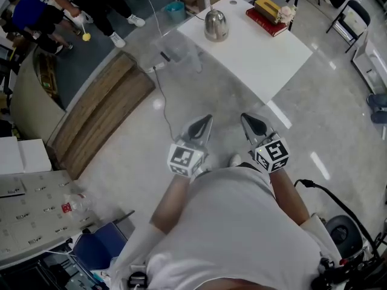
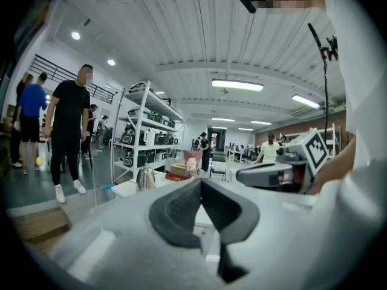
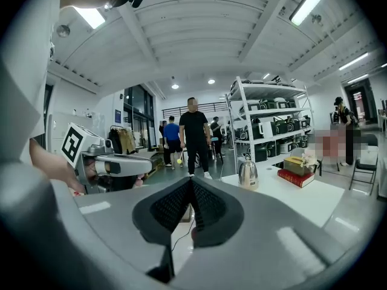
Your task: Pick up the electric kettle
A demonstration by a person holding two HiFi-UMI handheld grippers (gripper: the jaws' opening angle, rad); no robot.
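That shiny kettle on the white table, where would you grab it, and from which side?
Probably its handle: the kettle has a smooth, rounded metal body narrowing upward, likely slippery for jaws. Which way the handle faces is too small to tell. In the head view it stands upright near the table's left corner, books on its right, so approach from the left, open side.

Bare white table [image 1: 260, 59] fronts the electric kettle [image 1: 216, 26]; red book [image 1: 264, 23] stands well aside.
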